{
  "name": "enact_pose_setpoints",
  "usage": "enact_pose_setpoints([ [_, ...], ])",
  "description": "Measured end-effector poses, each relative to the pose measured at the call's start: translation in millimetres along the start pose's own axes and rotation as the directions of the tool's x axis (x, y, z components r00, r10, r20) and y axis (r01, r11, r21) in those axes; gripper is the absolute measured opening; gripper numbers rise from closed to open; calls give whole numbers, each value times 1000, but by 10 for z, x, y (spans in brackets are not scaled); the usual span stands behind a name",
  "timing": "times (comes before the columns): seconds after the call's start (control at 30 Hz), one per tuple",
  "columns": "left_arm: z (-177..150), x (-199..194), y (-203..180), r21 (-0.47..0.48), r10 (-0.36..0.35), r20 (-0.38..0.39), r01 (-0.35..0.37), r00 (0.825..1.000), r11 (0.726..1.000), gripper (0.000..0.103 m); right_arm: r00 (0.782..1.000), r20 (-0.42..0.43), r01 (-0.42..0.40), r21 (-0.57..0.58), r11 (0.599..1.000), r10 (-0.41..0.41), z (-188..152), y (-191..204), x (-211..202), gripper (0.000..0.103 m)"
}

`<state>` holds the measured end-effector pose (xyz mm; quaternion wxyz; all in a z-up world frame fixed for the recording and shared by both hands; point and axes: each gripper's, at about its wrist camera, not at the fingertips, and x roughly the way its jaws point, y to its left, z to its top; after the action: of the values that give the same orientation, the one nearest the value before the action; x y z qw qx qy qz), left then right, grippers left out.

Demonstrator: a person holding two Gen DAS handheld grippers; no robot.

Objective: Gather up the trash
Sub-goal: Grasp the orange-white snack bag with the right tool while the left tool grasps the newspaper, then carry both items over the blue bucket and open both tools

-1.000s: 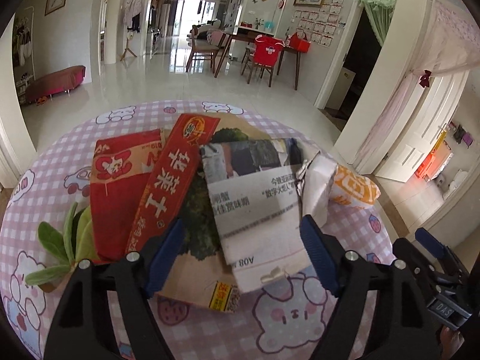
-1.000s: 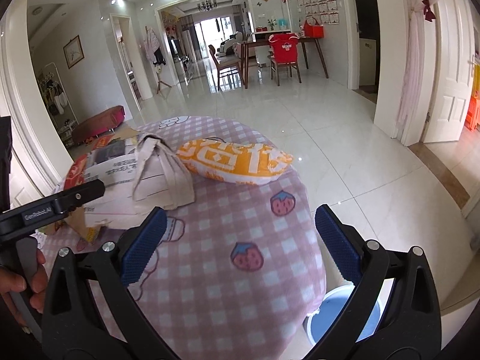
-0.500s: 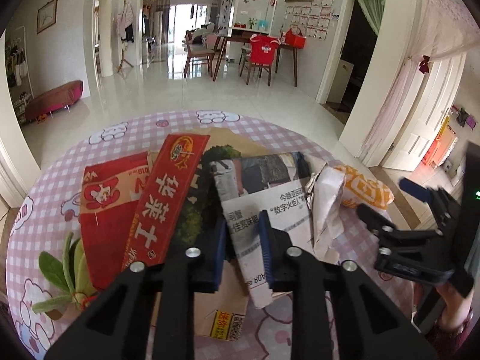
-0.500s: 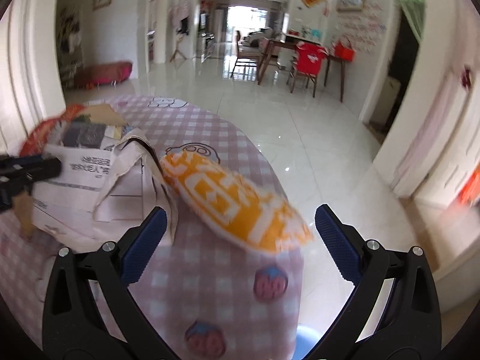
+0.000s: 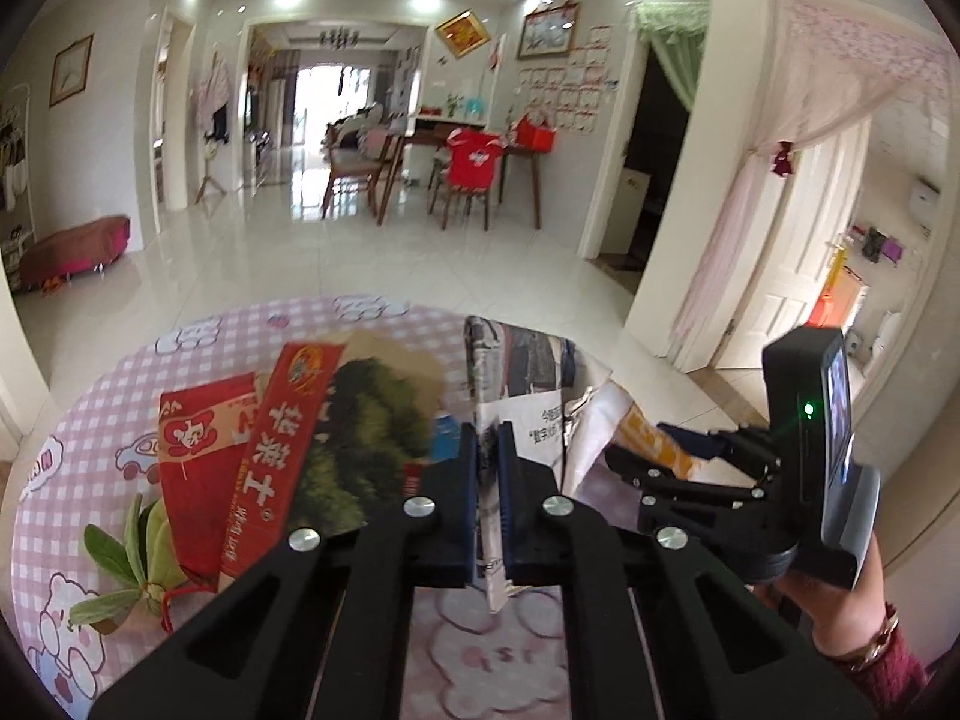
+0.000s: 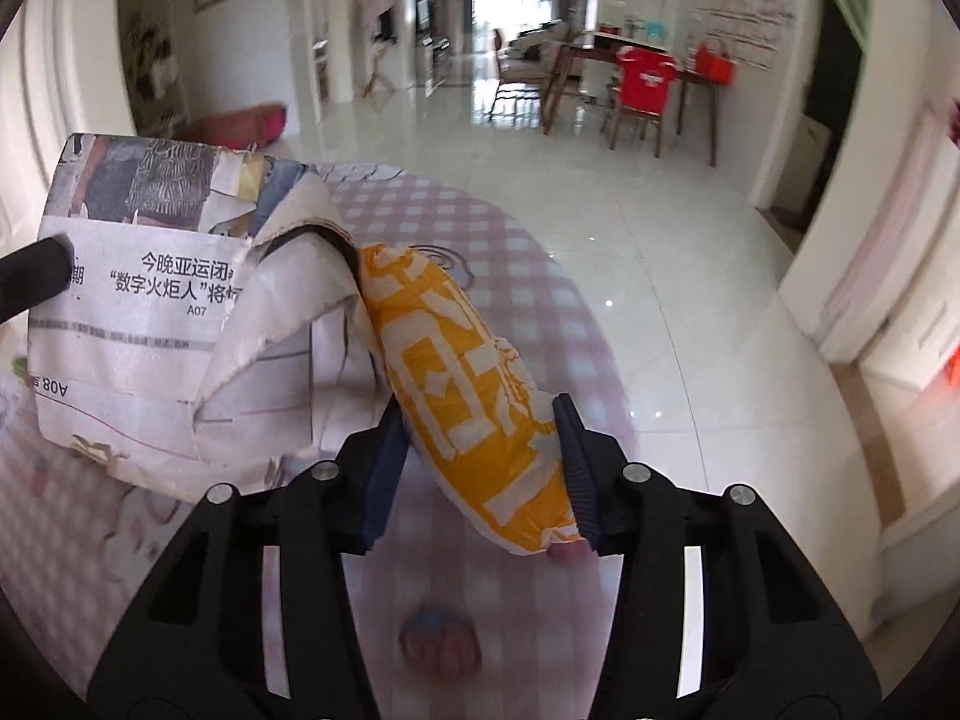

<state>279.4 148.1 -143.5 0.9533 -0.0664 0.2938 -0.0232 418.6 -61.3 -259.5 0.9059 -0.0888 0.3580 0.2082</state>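
Note:
My left gripper (image 5: 489,480) is shut on a folded newspaper (image 5: 528,372), which hangs edge-on between its pads, lifted off the round table. In the right wrist view the same newspaper (image 6: 132,312) stands raised at the left, with a left fingertip (image 6: 36,276) on it. A crumpled white paper (image 6: 300,300) leans against it. My right gripper (image 6: 480,450) straddles an orange snack bag (image 6: 456,372) near the table's right edge. Its jaws are closing, and both pads touch the bag's sides.
On the pink checked tablecloth (image 5: 90,420) lie a red packet (image 5: 198,456), a red strip with yellow characters (image 5: 276,450), a brown bag with a green print (image 5: 360,444) and green leaves (image 5: 126,558). Shiny tiled floor (image 6: 690,276) drops away past the table's right edge.
My left jaws closed on the newspaper and lifted it from flat to edge-on. My right gripper swung over the orange bag and its wide jaws narrowed around it.

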Motion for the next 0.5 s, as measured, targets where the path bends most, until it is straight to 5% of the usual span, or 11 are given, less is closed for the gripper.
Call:
enact_pose_setpoints([
  [0.23,-91,-393,-544,70,-72,39,70,997,995,3,998,69,-8,241,971,-9,-442,-581,-736,47],
  [0.5,-447,-329,-1772,218,-242,-55,248,969,944,3,985,137,26,466,884,-101,-1280,-1390,-1591,47],
])
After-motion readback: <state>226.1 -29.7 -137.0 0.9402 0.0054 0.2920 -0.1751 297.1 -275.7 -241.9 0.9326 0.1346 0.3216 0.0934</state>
